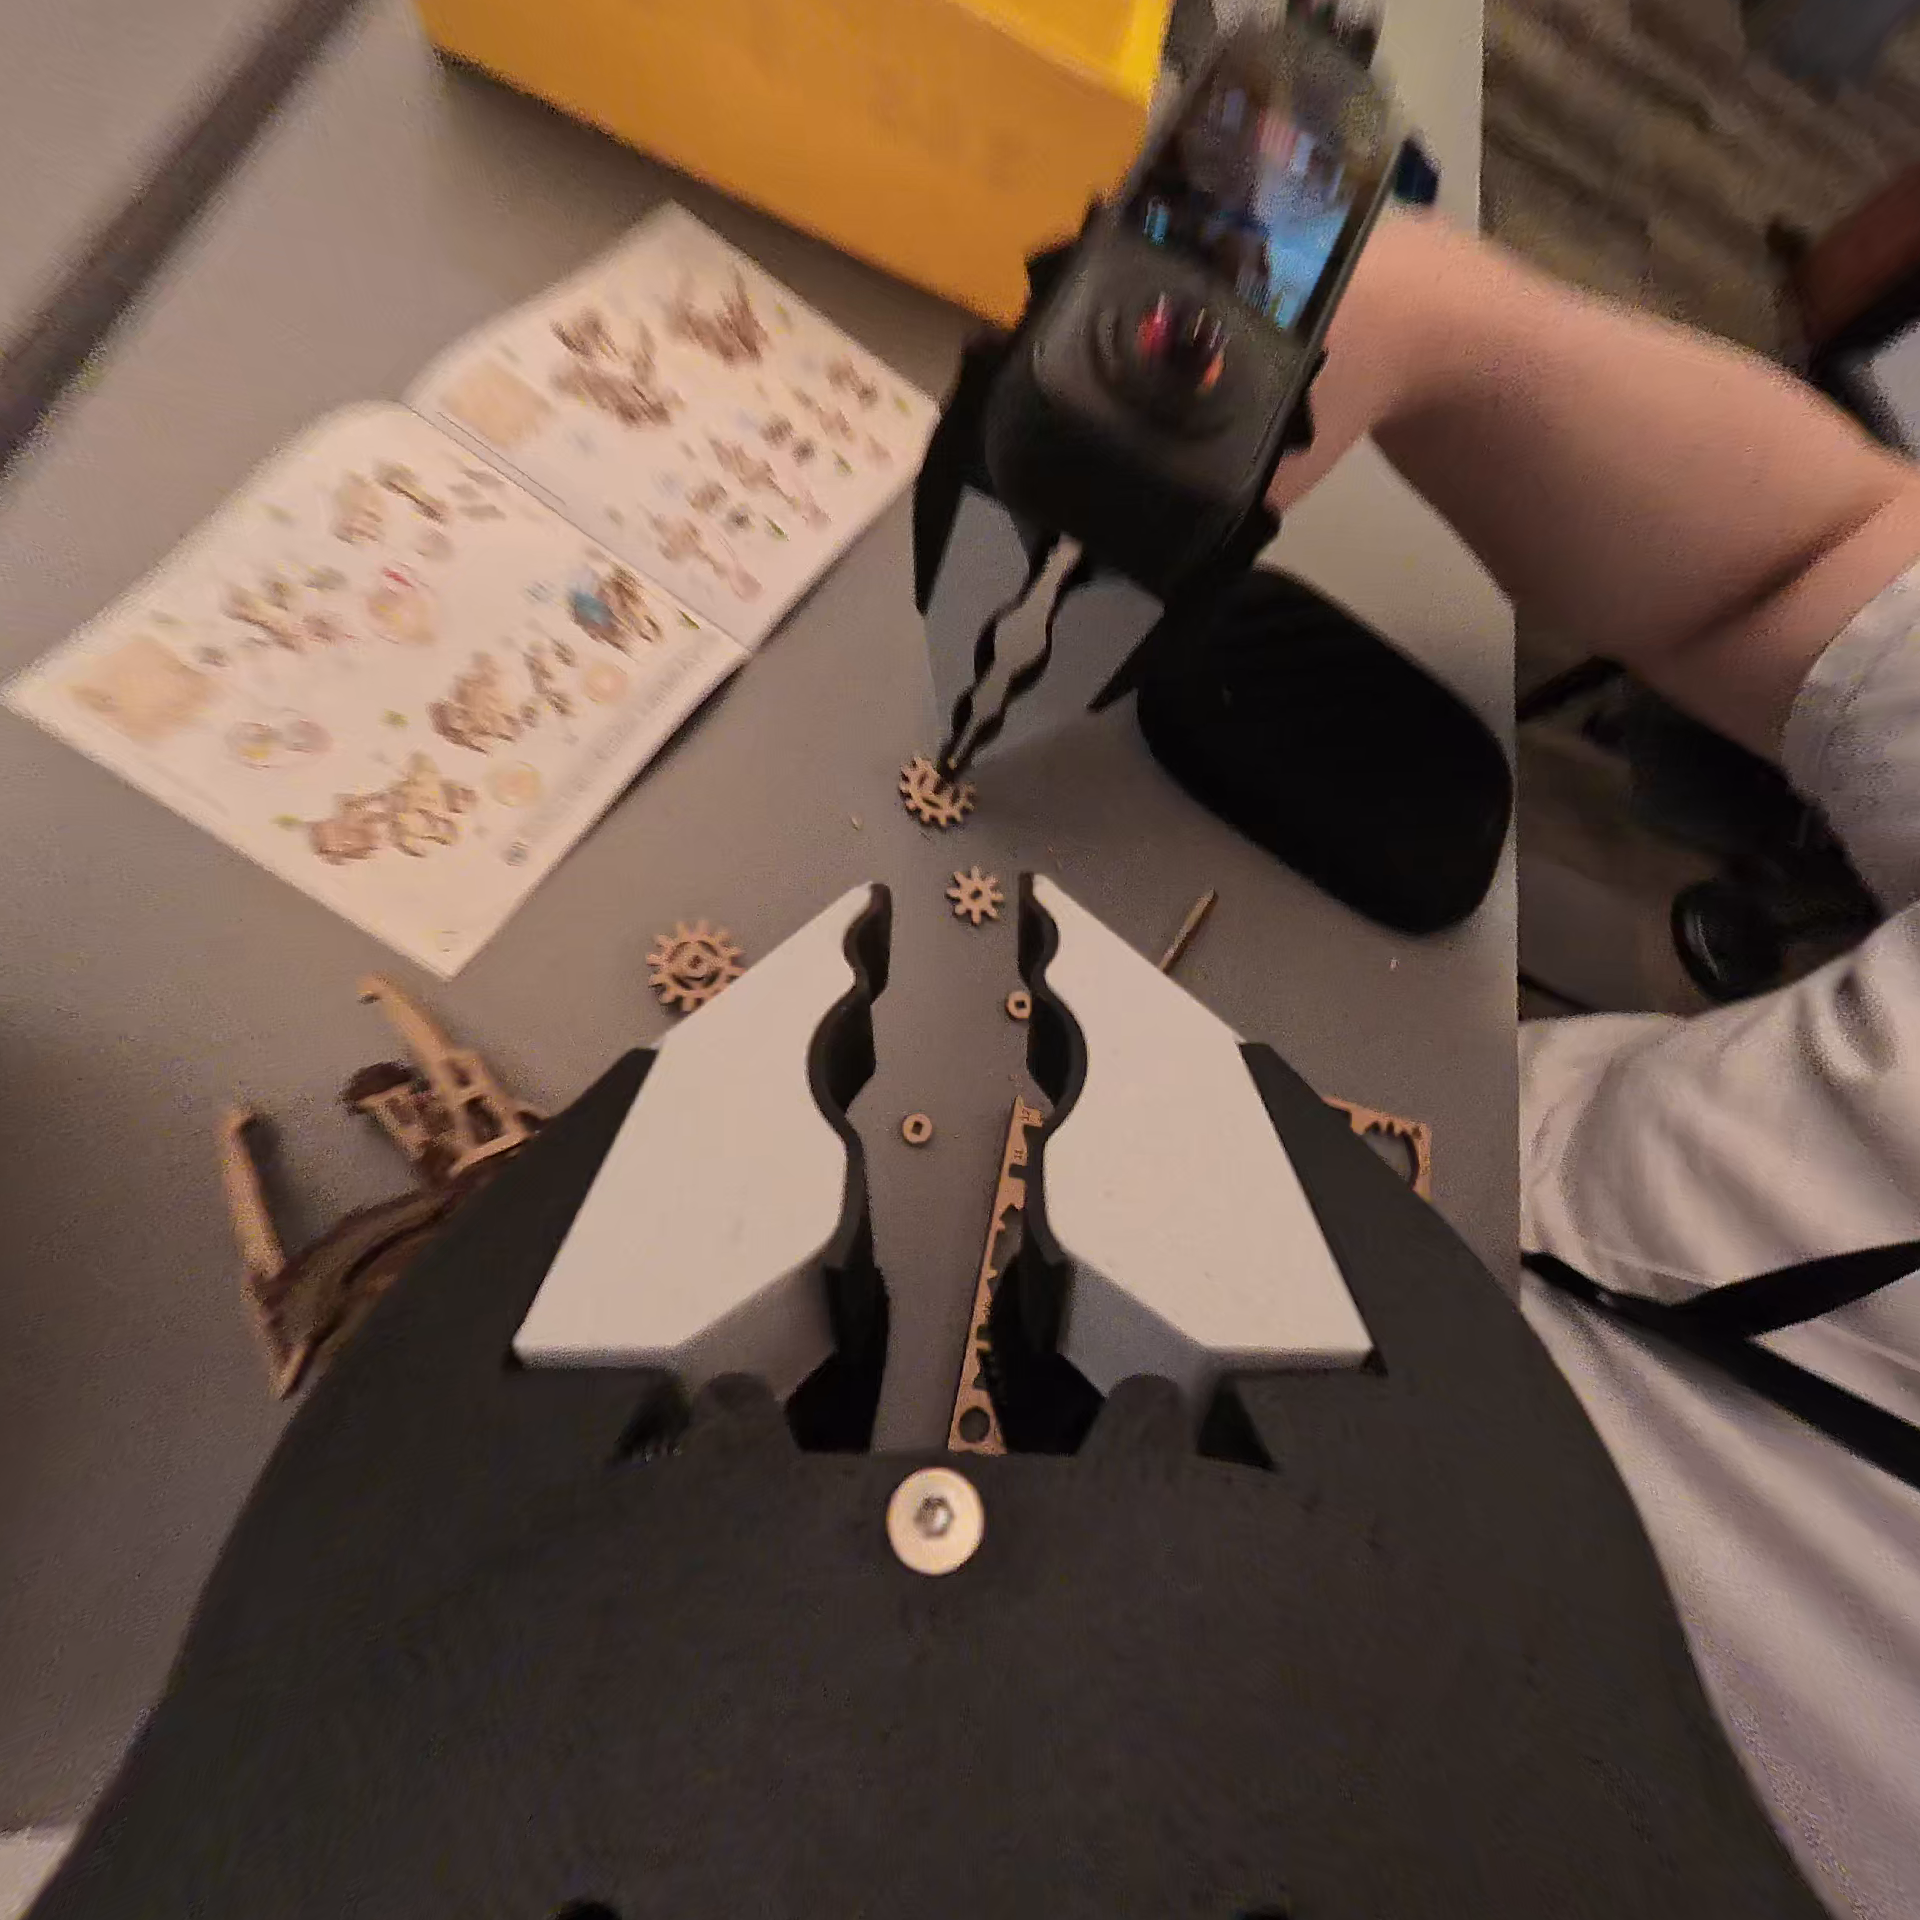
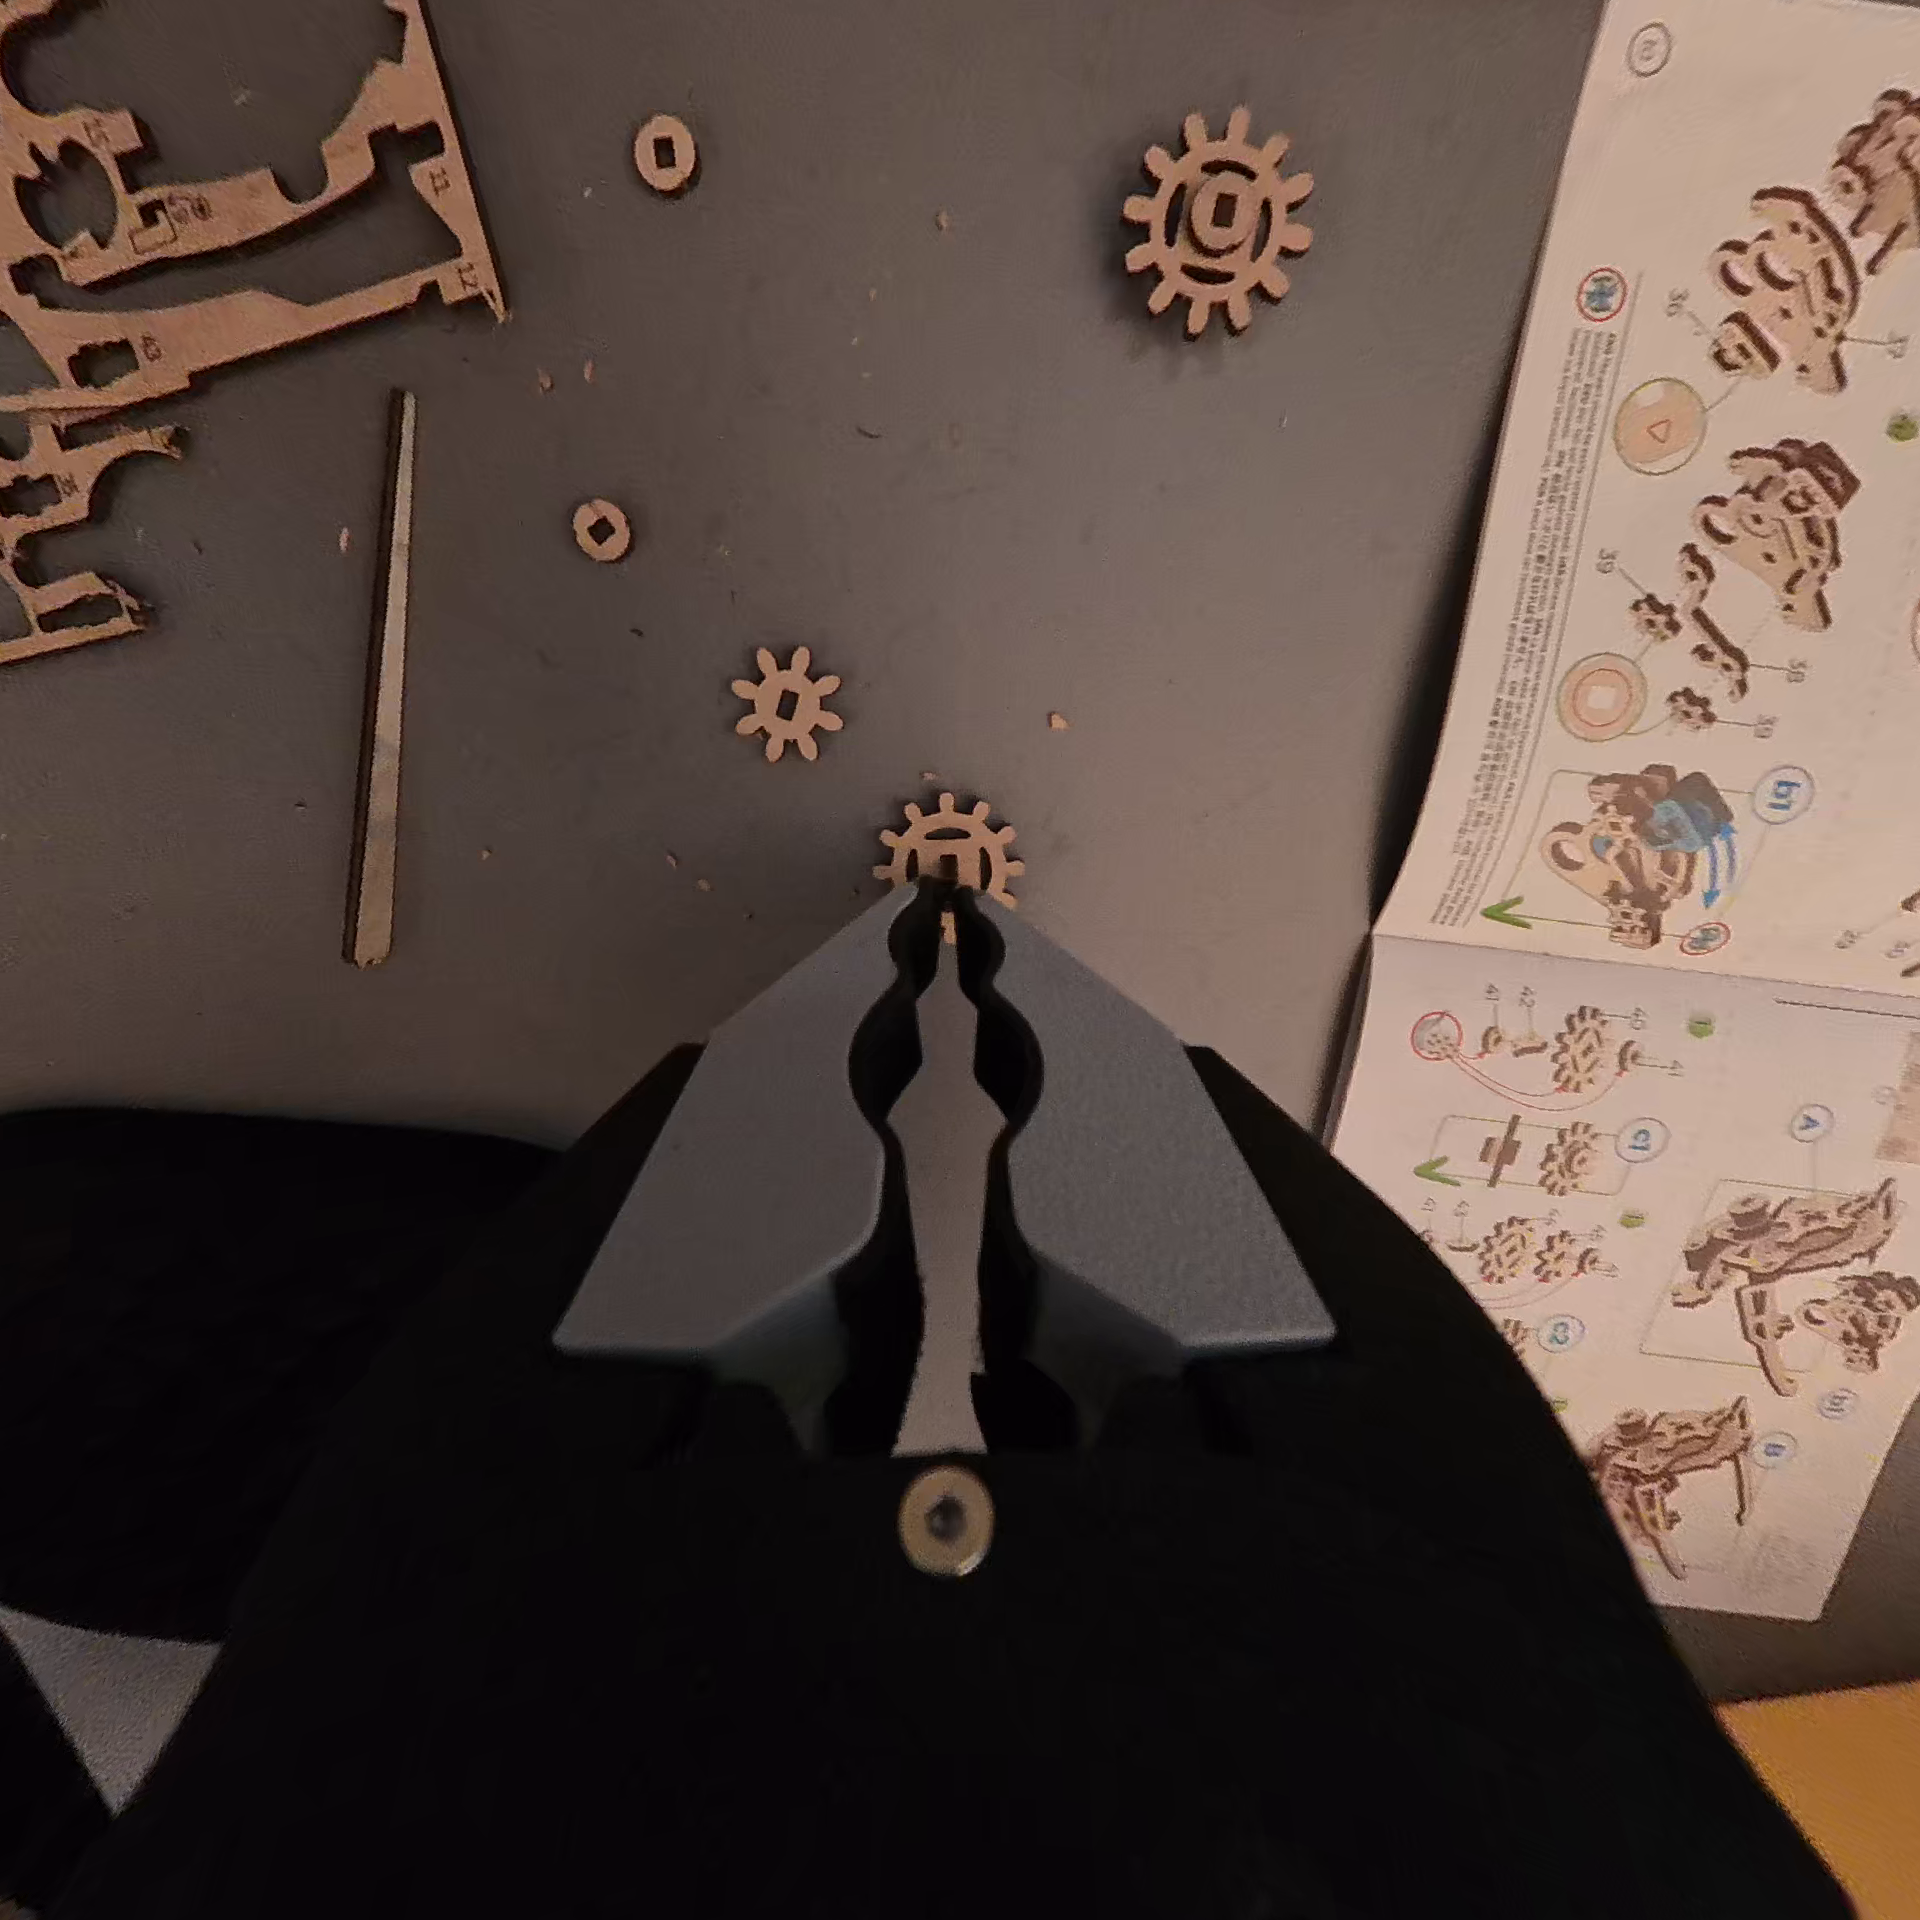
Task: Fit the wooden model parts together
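My right gripper (image 2: pixel 940 896) is shut at the tips on a small wooden peg (image 2: pixel 948 925). It presses the peg at the centre of a medium wooden gear (image 2: pixel 948 844) lying flat on the grey table (image 2: pixel 935 468). In the left wrist view this gripper (image 1: pixel 954 764) stands tip-down on the same gear (image 1: pixel 935 795). My left gripper (image 1: pixel 958 891) is open and empty above the table, and a small gear (image 1: pixel 975 896) shows between its tips. The small gear (image 2: pixel 787 704) also shows in the right wrist view, with a larger gear (image 2: pixel 1218 223) beyond it.
Two wooden washers (image 2: pixel 665 154) (image 2: pixel 601 532), a thin stick (image 2: pixel 381 675) and a punched-out wooden sheet (image 2: pixel 208 260) lie nearby. A part-built model (image 1: pixel 416 1122) is on the left. An open instruction booklet (image 1: pixel 468 623), a yellow box (image 1: pixel 831 104) and a black pouch (image 1: pixel 1330 748) border the area. My hands' fingertips stand some 15 cm from each other.
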Available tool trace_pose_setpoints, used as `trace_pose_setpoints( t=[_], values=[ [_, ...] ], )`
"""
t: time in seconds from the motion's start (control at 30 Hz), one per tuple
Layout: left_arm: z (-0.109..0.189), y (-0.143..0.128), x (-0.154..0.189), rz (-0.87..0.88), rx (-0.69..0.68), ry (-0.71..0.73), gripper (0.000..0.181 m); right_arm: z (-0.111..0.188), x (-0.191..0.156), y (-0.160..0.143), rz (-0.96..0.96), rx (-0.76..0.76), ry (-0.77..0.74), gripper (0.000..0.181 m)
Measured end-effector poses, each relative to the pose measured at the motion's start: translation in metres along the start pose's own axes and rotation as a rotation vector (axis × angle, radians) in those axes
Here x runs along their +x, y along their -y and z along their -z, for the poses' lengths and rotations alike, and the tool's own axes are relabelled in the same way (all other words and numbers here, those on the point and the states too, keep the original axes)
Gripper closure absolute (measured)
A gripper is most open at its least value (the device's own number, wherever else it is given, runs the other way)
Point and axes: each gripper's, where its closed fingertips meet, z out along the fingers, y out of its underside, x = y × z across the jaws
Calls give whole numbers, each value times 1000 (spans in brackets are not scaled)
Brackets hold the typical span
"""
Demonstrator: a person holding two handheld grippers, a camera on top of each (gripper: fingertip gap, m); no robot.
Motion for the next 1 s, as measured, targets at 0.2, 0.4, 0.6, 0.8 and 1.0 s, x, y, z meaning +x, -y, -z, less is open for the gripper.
trace_pose_setpoints(
  t=[0.2, 0.4, 0.6, 0.8, 1.0],
  values=[
    [-86, -37, -12, -92, -184, 14, 154, 0, 0, 0, 25, 15, -36, 181],
    [-123, -51, -12, -77, -197, -7, 151, -2, 1, -3, 32, 12, -44, 180],
    [-127, -53, -13, -23, -173, -58, 150, 2, 2, -5, -3, 166, -58, 157],
    [-131, -53, -13, -1, -158, -75, 152, -1, 2, -3, -37, 375, -40, 157],
    [-131, -51, -13, 53, -130, -110, 153, 0, 5, -2, -28, 422, -75, 158]
  ],
)
